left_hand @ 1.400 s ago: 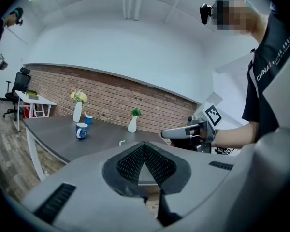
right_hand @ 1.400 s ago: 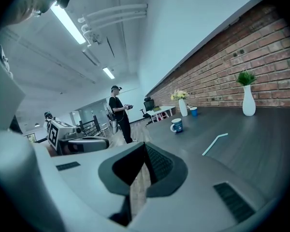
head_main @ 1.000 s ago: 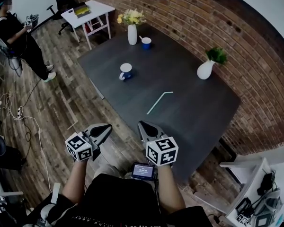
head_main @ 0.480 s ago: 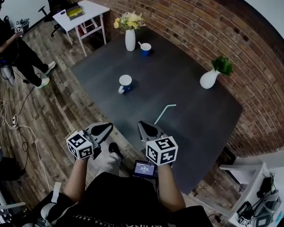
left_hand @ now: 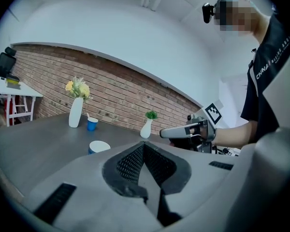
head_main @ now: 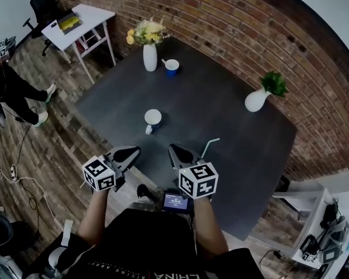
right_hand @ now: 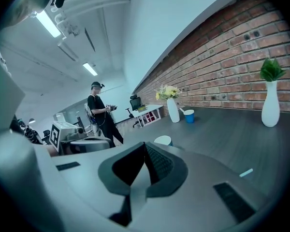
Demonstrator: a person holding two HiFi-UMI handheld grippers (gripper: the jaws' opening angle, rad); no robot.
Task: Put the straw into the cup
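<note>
Nothing done yet: the straw (head_main: 210, 146) lies right of centre, apart from the cup (head_main: 153, 118) at mid-frame. Below, left gripper (head_main: 132, 151) and right gripper (head_main: 174, 151) are clenched, empty.

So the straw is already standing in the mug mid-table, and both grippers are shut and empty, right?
No. The head view shows the straw lying flat on the table near the right gripper, not in the mug. It and the left gripper are shut and empty.

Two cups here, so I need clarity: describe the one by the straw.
On the dark table, look near the front edge, left of the straw. The cup stands alone there; the other cup sits far back beside the flower vase.
</note>
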